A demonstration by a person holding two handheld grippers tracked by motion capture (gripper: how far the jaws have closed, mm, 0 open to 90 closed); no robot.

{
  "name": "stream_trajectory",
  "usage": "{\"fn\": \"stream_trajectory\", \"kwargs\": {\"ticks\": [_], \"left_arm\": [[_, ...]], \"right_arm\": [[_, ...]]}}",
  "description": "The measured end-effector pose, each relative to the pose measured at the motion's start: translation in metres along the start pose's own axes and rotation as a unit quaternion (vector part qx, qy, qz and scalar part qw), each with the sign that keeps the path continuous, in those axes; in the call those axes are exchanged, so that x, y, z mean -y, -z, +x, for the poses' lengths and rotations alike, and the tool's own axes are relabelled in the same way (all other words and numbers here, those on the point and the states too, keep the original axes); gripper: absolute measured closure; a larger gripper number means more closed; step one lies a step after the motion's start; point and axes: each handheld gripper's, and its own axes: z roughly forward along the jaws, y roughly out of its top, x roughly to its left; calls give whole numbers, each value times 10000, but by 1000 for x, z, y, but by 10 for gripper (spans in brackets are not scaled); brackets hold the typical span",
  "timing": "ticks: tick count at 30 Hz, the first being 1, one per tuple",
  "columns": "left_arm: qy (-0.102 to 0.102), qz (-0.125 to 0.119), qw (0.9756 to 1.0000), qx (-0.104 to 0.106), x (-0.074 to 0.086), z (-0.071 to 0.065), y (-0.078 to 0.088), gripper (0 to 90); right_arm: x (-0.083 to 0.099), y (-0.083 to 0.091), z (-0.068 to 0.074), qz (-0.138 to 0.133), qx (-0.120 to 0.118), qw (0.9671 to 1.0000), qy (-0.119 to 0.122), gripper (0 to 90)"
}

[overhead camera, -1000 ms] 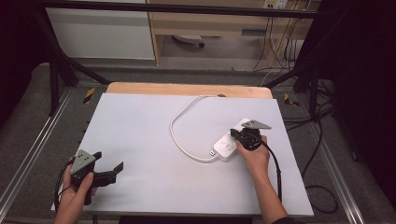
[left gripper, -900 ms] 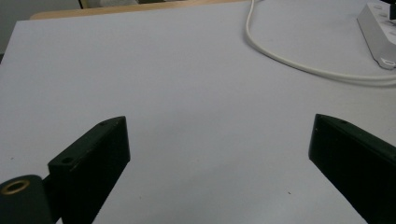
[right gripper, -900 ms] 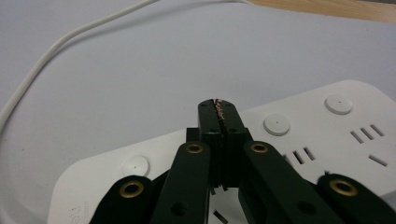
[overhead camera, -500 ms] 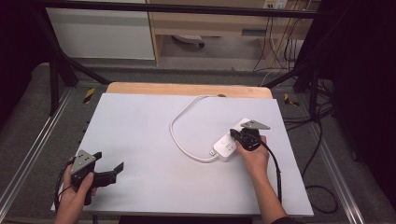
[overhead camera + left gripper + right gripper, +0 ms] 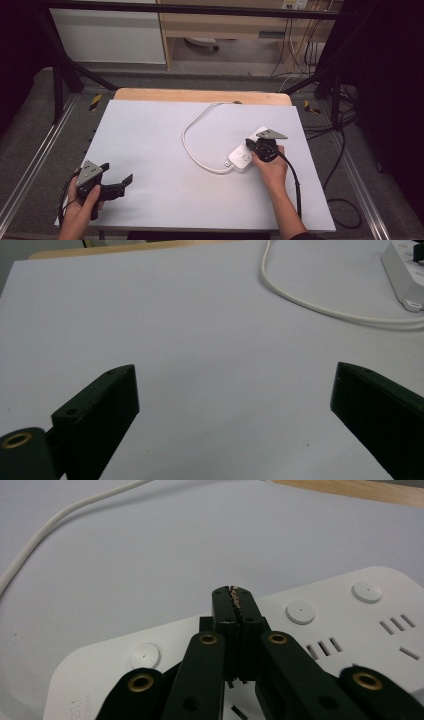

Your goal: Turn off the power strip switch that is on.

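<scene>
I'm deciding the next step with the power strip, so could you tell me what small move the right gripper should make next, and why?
Probably a short, straight press down. The right gripper has its jaws shut and poised over the power strip, above the sockets by a round button. I cannot tell whether a small plug sits between them. The left gripper is open, far from the strip.

The right gripper (image 5: pixel 255 148) and hand hide part of the power strip (image 5: pixel 240 157). The strip's white cord (image 5: pixel 192 150) disappears over the table's (image 5: pixel 150 150) far edge, its plug hidden.
</scene>
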Motion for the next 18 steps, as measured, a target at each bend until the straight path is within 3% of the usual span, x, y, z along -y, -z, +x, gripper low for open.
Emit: {"fn": "stream_trajectory", "kwargs": {"ticks": [11,18], "left_arm": [[-3,15,10000,5,0,-1,0,52],[-31,21,10000,17,0,-1,0,52]], "right_arm": [[2,-2,-2,17,-68,10000,-49,900],[3,-2,0,-8,-4,10000,68,900]]}}
